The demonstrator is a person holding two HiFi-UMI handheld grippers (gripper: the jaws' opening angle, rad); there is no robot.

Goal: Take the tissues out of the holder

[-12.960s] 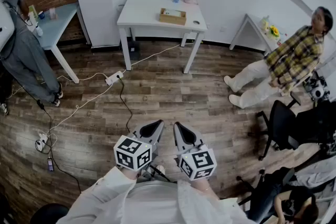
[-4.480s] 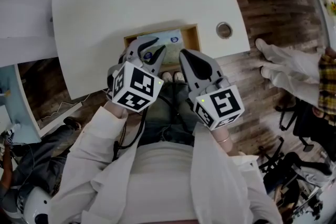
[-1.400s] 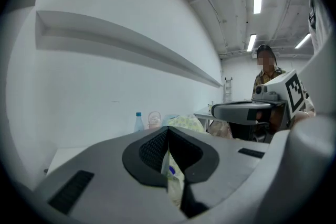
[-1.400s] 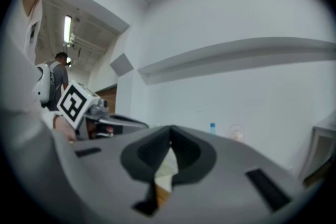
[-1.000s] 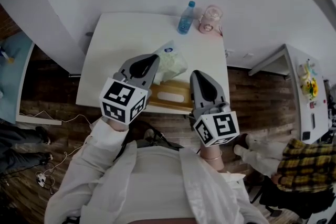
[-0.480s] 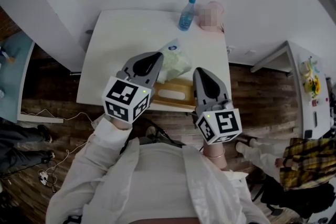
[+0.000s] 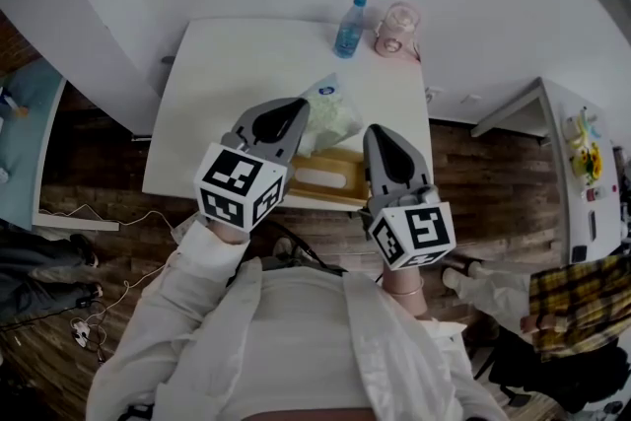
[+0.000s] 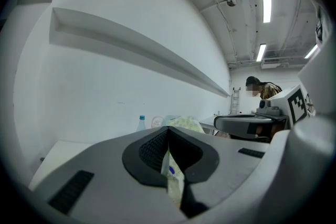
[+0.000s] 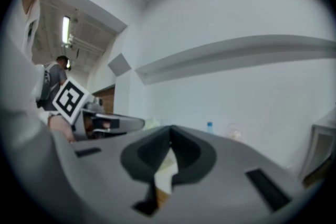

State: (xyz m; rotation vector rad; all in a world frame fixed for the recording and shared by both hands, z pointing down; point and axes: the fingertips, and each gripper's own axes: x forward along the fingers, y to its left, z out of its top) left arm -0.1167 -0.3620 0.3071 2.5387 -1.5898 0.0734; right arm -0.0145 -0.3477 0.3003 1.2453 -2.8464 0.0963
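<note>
Over the worktop (image 7: 222, 84), left hand-held gripper (image 7: 284, 115): jaws pinched tight on the wrapper edge of the tissue pack (image 7: 332, 113).
Tissue pack: held up out of the holder (image 7: 325, 179); looks light, soft and crinkly, so the film edge suits.
Holder: wooden, at the worktop's near edge.
Right hand-held gripper (image 7: 385, 143): jaws closed, apparently empty, above the holder's end.
</note>
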